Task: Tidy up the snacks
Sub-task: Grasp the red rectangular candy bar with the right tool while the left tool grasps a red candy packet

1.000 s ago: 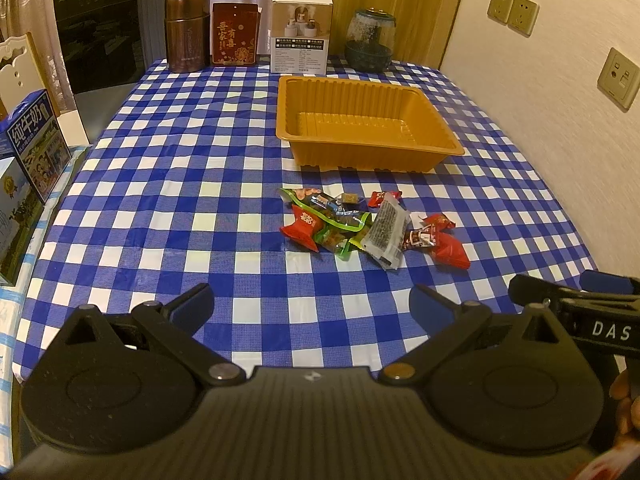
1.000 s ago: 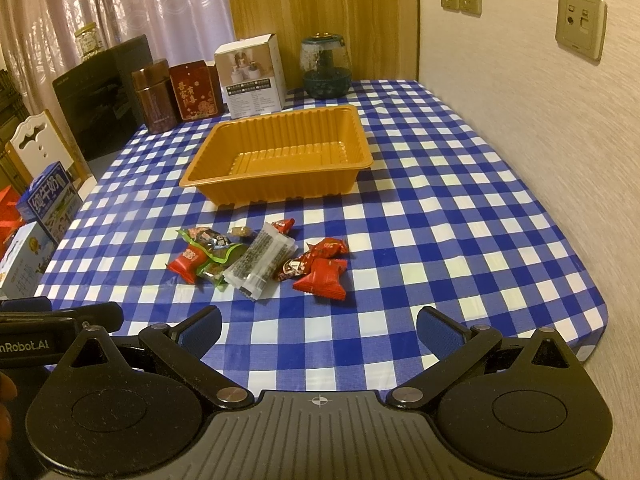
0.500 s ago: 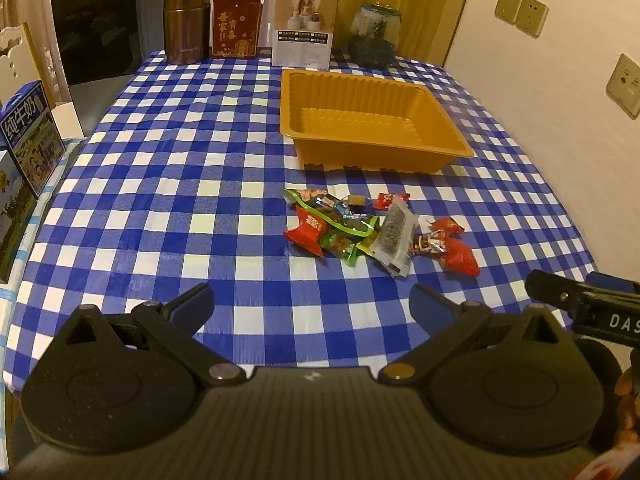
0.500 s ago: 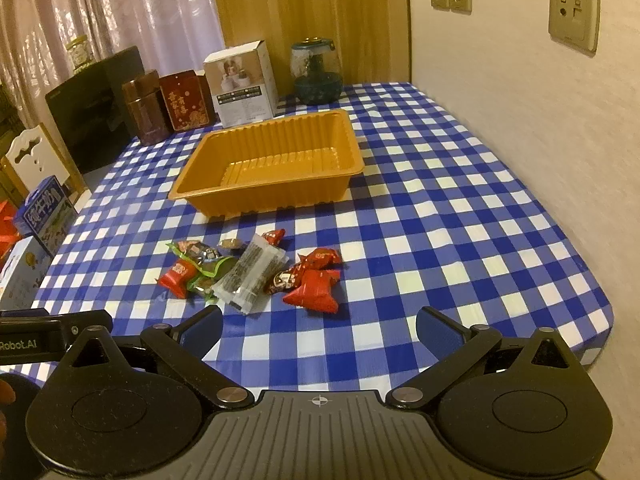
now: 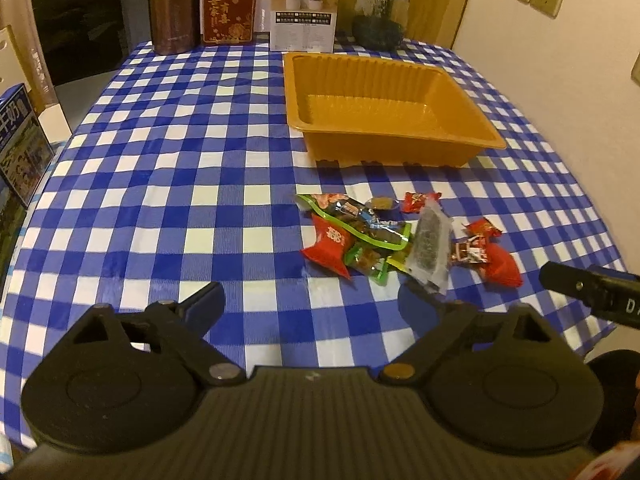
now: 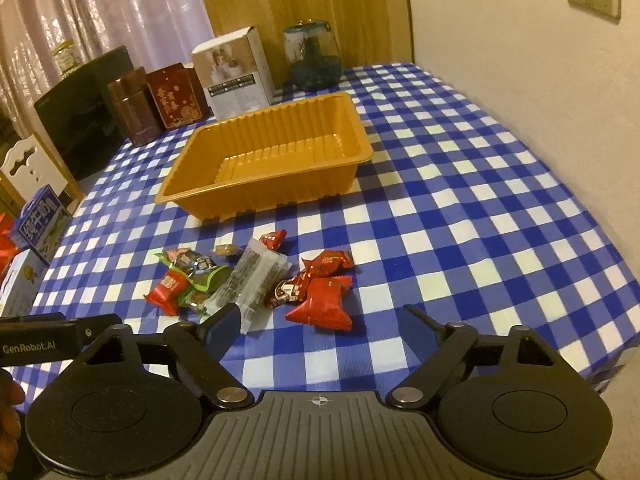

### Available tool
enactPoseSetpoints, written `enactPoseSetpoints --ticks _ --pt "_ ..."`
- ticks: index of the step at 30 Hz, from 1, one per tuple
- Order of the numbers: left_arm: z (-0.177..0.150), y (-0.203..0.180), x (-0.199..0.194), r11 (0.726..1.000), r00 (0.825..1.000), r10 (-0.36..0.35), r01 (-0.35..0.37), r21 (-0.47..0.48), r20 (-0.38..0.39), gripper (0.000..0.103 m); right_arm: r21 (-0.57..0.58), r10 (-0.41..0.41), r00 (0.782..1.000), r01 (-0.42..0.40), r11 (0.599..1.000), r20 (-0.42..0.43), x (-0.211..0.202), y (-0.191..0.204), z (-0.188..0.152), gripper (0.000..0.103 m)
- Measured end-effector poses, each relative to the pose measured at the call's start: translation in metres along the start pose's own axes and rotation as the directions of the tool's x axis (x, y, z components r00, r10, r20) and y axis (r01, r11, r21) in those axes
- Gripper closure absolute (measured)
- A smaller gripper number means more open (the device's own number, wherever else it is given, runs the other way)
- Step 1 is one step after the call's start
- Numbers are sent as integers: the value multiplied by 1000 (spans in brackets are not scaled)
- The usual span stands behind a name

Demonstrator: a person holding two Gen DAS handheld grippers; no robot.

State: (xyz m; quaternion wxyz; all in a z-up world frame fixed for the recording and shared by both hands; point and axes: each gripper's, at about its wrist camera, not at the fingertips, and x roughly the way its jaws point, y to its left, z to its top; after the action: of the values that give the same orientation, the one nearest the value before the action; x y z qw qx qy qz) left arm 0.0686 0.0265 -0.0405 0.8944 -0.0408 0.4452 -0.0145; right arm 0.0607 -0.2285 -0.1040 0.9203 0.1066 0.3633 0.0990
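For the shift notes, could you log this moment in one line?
tray empty | snacks loose on tablecloth | left gripper closing, nothing between | right gripper same

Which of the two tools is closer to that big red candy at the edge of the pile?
Right. The right tool has the red candy just ahead of its closing, empty jaws. The left tool sits further left; its jaws are closing too.

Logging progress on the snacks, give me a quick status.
Both hand-held grippers closing, nothing between jaws. Snack pile on cloth, orange tray empty. Path clear.
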Motion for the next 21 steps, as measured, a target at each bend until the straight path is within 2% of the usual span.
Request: enactPoseSetpoints --ticks 7,13,21 --pt "7 0 23 1000 1000 -4 4 20 -11 17 29 1 999 1 1000 -36 34 -4 9 40" --pt "10 1 38 1000 999 -20 20 17 -31 23 21 -22 996 24 999 -91 63 -5 11 52" --pt "13 3 50 1000 999 -25 26 18 -45 23 -47 -54 987 48 998 -149 84 0 7 56"
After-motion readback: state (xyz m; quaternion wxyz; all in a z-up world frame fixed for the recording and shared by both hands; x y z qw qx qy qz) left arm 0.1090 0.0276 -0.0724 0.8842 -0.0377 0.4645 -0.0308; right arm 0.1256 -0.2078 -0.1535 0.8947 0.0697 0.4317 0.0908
